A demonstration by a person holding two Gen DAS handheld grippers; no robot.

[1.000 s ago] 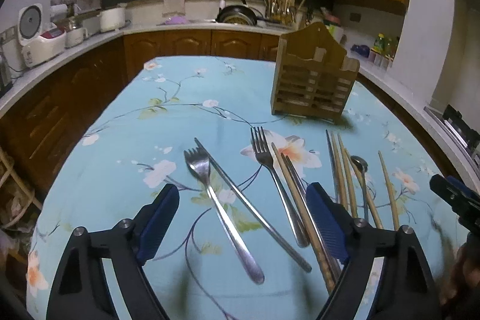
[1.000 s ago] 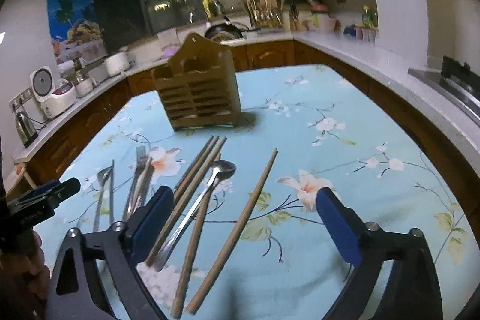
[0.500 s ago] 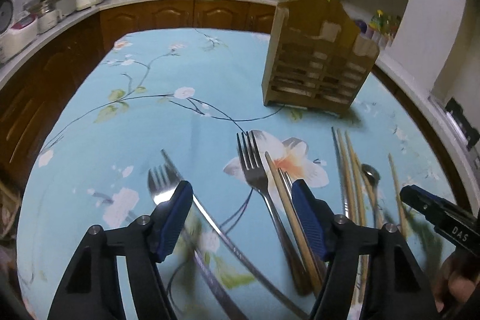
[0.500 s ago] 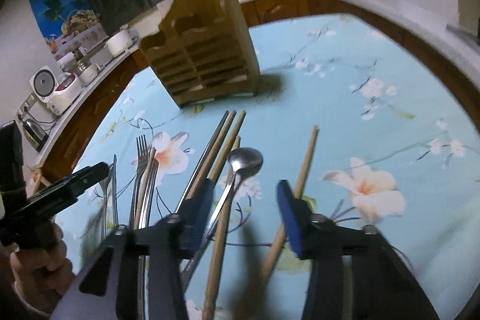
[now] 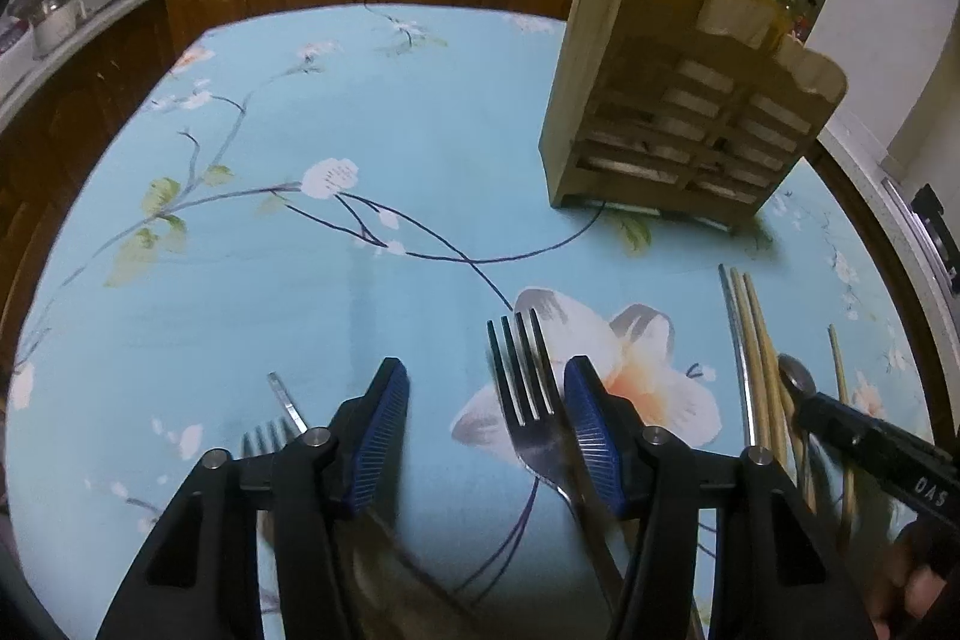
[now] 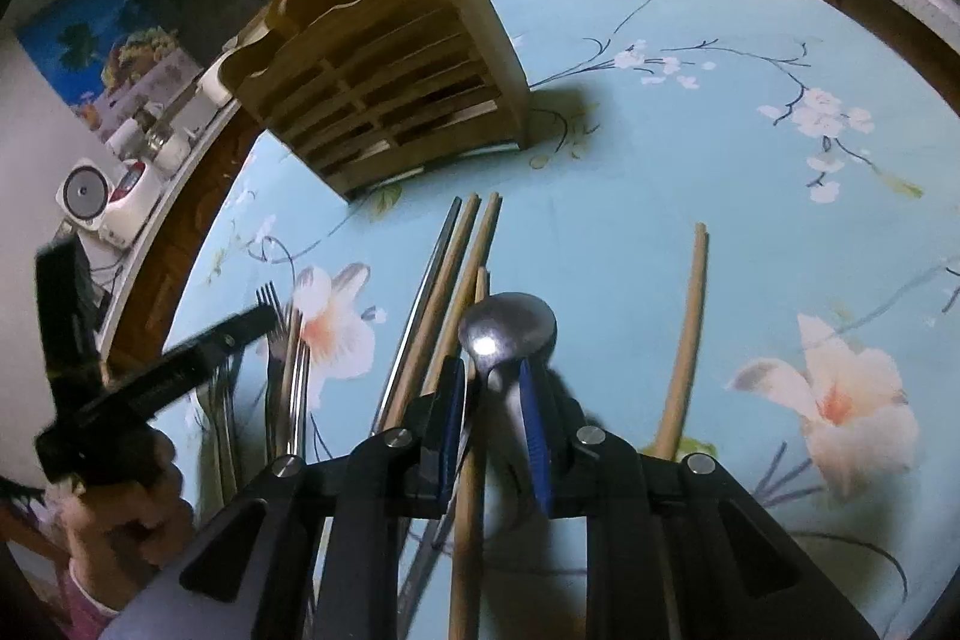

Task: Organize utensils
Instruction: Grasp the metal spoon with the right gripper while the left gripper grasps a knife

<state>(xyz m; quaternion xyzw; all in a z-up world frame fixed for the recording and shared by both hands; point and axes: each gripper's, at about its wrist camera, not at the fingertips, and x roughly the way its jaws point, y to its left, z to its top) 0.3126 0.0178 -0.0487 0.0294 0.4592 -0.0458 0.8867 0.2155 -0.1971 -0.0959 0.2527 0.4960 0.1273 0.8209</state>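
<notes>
Right wrist: spoon (image 6: 507, 334) seemingly lies lengthwise, bowl pointing toward holder (image 6: 384, 64).

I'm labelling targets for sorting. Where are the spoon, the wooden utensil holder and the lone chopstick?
spoon (image 6: 507, 325), right wrist view, on its bowl.
wooden utensil holder (image 6: 384, 64), right wrist view, on its slatted front.
lone chopstick (image 6: 690, 316), right wrist view, on its mid-shaft.

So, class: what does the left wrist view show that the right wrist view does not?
Only the left wrist view: a second fork beside the left gripper, whose jaws are closing around a fork.
Only the right: the right gripper closing on the spoon neck.
Both: the wooden utensil holder, the chopsticks, the floral tablecloth.
</notes>
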